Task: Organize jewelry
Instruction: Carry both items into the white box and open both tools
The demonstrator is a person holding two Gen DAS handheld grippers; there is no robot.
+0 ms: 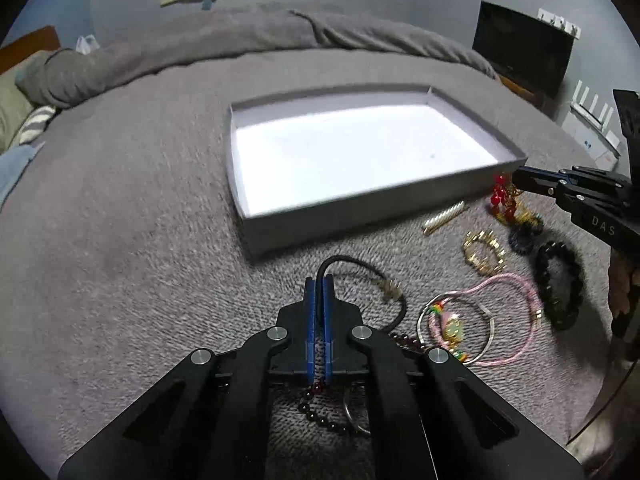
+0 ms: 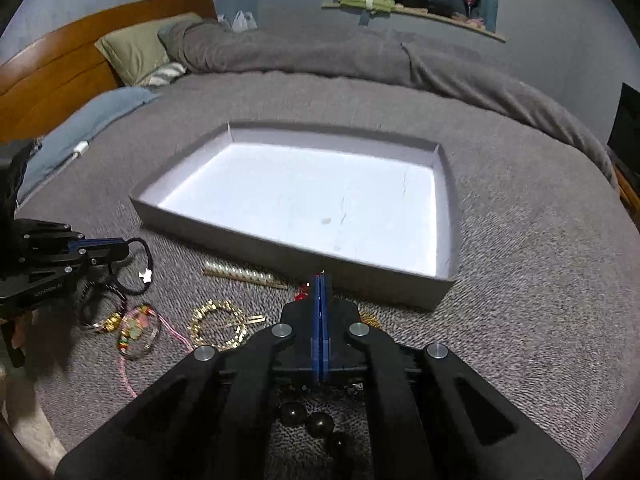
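With my left gripper (image 1: 319,280) jaws pinched on the black elastic cord bracelet (image 1: 362,270) and my right gripper (image 2: 320,280) jaws closed on the red bead cluster (image 1: 502,200), I'd lift both clear of the rim toward twelve o'clock before releasing into the shallow grey cardboard tray (image 1: 360,210).

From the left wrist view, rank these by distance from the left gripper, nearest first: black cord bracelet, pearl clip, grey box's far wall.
1. black cord bracelet: clamped between the left gripper fingertips.
2. pearl clip: ahead and to the right, beside the box's near wall.
3. grey box far wall: farthest, straight ahead.
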